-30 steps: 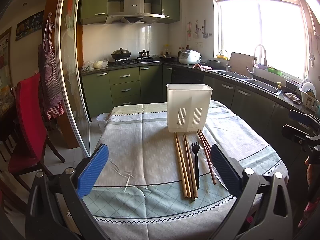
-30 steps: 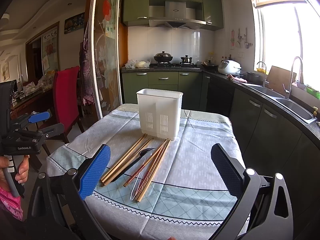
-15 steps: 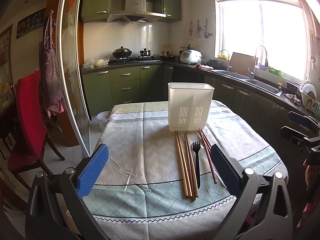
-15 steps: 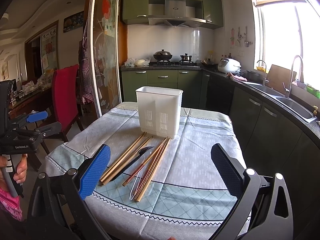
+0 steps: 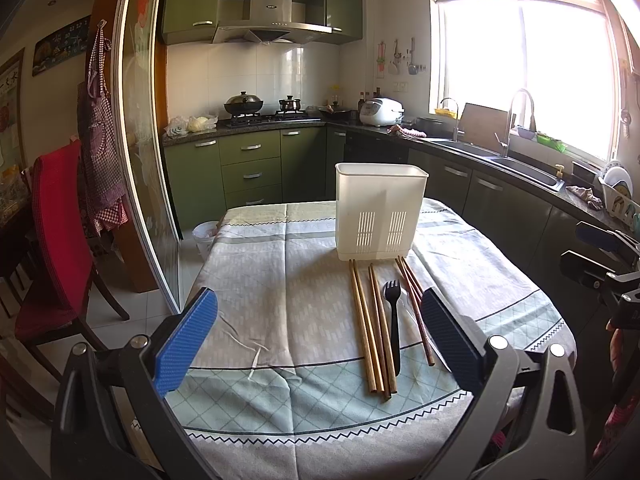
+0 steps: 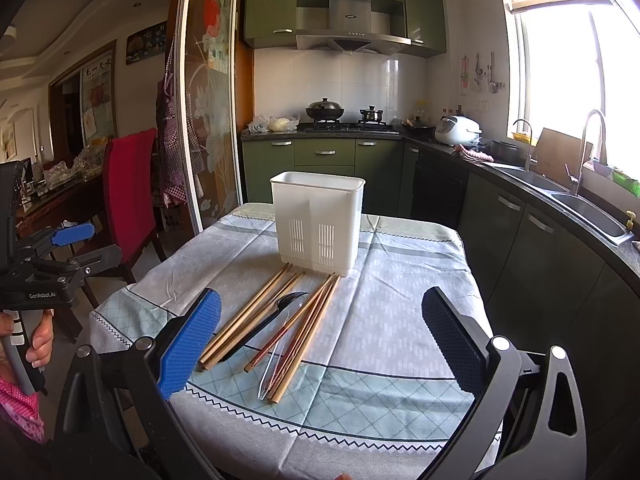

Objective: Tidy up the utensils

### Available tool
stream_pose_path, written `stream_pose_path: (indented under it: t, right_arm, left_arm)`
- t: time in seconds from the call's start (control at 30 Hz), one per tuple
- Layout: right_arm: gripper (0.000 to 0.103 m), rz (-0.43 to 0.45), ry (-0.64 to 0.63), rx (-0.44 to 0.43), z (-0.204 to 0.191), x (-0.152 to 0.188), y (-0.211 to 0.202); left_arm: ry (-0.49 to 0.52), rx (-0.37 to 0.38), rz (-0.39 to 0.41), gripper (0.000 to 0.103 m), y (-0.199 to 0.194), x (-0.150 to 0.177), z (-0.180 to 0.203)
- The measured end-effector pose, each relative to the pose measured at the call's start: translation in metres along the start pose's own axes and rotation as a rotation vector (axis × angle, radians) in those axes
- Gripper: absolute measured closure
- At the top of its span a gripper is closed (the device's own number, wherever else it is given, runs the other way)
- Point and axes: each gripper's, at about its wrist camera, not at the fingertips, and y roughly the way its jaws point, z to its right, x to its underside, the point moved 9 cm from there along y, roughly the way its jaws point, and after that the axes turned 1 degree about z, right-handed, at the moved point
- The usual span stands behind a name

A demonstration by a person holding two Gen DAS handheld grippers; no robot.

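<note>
Where chopsticks [image 5: 370, 328] lie, tips meet caddy [image 5: 380, 216].

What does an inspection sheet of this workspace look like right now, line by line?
Surface: table under a patterned cloth, creased.
Job's things: white holder upright; chopsticks lie flat in front of it, with a black fork and a clear utensil among them.
Clutter: nothing seen on the table.
Grippers: left tool and right tool both open, holding nothing, short of the utensils.
Cables: nothing seen.
Surroundings: red chair at left, stove with pots, sink below a bright window.
</note>
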Motion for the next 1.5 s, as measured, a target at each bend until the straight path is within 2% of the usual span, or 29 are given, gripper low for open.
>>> stream_pose_path:
  t: [1.13,1.37,1.5]
  right_arm:
    - [0.004,-0.007,0.002,-0.001,0.001,0.004,0.004]
    - [0.004,-0.029,0.014,0.004,0.008,0.009,0.011]
    - [0.004,-0.066,0.030,0.022,0.019,0.016,0.019]
  left_arm:
    - [-0.002,0.002,-0.007,0.006,0.002,0.004,0.000]
    - [0.001,0.018,-0.042,0.006,0.016,0.008,0.005]
    - [0.000,0.050,-0.113,0.006,0.039,0.005,0.015]
